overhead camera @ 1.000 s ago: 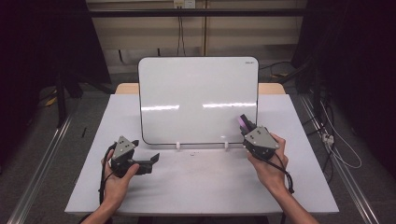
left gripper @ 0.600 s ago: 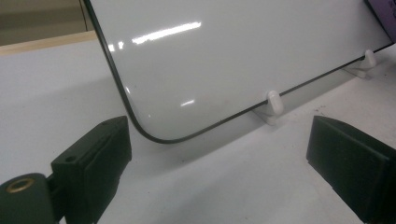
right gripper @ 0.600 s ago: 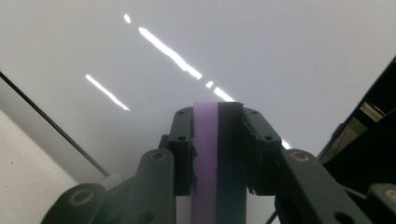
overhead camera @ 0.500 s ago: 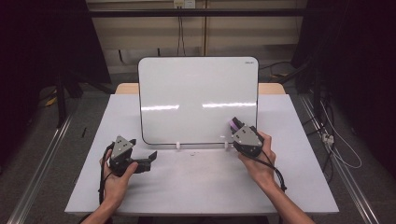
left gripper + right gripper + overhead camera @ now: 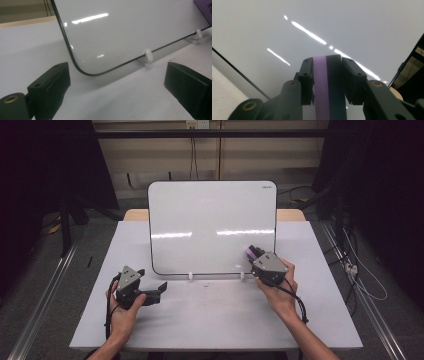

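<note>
So the whiteboard (image 5: 212, 227) is propped up on two little white clips (image 5: 190, 276) around the middle of the worktop (image 5: 210, 320), leaning back toward the far edge, surface totally blank apart from light glare.

The right tongs (image 5: 251, 254) are up against the board's lower right corner. They're holding a purple and black eraser block (image 5: 325, 85), and in the right gripper view it sits snug between the two jaws with the pads on either side of it. The jaws have just been easing open a touch, but the block is between them and looks gripped. The eraser's end is right at the board face; I can't tell for sure whether it actually touches. In the high view you can see the purple end (image 5: 249, 251) poking out past the grey plate.

The left tongs (image 5: 161, 289) are spread wide with nothing between them, lying low near the front left part of the worktop, jaws pointing toward the board's lower left corner (image 5: 85, 71). The left gripper view shows that rounded corner and the nearer clip (image 5: 148, 55) between the two jaws, farther off.
</note>
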The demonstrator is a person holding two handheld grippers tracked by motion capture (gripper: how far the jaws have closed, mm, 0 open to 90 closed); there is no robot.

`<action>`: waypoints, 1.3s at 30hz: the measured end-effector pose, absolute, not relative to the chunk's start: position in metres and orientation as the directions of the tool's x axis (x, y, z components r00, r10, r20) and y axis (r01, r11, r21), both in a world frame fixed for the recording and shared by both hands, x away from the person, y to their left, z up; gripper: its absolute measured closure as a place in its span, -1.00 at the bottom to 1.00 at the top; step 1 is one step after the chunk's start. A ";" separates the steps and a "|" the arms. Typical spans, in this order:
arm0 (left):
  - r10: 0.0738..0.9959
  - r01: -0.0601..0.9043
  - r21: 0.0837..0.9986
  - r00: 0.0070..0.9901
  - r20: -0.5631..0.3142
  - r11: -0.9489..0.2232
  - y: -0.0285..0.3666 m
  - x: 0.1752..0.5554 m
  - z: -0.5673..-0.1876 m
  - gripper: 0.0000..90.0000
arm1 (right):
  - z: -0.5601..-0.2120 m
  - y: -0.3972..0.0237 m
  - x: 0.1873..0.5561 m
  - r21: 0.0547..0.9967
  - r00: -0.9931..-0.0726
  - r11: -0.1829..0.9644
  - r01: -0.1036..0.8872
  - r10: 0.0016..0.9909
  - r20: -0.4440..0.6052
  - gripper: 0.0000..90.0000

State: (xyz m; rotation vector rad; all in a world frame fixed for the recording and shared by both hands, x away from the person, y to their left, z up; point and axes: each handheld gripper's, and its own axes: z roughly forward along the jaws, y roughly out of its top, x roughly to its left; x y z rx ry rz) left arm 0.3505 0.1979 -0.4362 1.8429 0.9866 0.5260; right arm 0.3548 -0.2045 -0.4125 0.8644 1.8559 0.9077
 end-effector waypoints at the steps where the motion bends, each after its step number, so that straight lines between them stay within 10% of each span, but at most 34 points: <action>1: 0.811 0.404 0.887 0.582 -0.058 -0.226 0.198 0.351 -0.436 -0.85 | -0.412 -0.205 0.355 0.854 -0.381 0.479 0.202 0.842 -0.382 0.21; 16: 0.802 0.389 0.896 0.593 -0.065 -0.216 0.199 0.349 -0.435 -0.84 | -0.415 -0.235 0.351 0.940 -0.371 0.200 0.278 0.924 -0.087 -0.79; 39: 0.821 0.395 0.894 0.568 -0.056 -0.212 0.204 0.341 -0.431 -0.83 | -0.423 -0.278 0.310 0.941 -0.351 0.080 0.329 0.936 0.043 -0.90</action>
